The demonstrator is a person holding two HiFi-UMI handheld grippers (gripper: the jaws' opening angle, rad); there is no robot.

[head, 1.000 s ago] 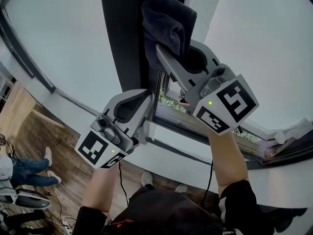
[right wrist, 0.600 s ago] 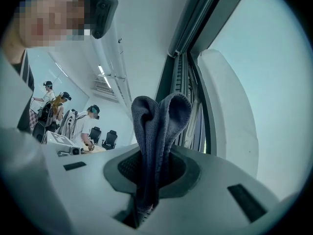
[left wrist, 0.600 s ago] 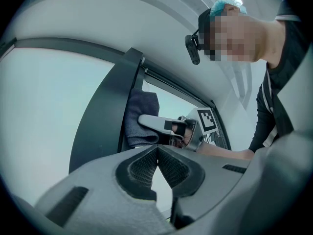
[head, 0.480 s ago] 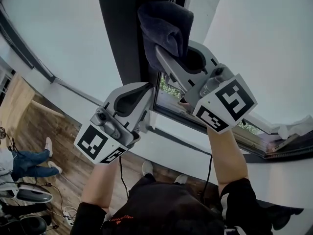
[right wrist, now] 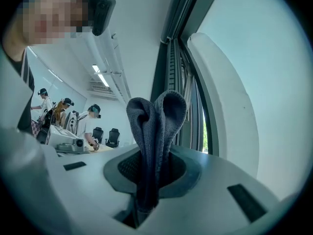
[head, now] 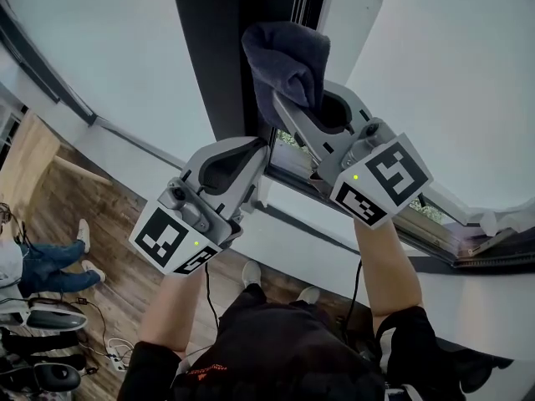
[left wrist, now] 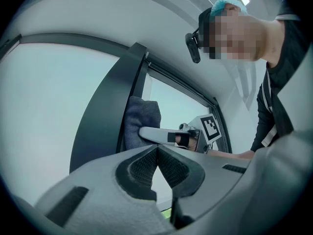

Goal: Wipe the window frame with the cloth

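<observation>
A dark blue-grey cloth is bunched against the dark vertical window frame. My right gripper is shut on it, raised high against the frame. In the right gripper view the folded cloth rises from between the jaws beside the frame. My left gripper sits lower and left, shut with nothing in it, its tips near the frame's foot. From the left gripper view, the cloth lies on the frame with the right gripper's finger across it.
Pale glass panes flank the frame. An opened sash with greenery behind lies at lower right. Wooden floor, cables and a seated person's legs are at lower left. Several people sit at desks in the room behind.
The cloth and right gripper have slid slightly down the frame since half a second ago. The left gripper stays beside the frame, barely shifted.
</observation>
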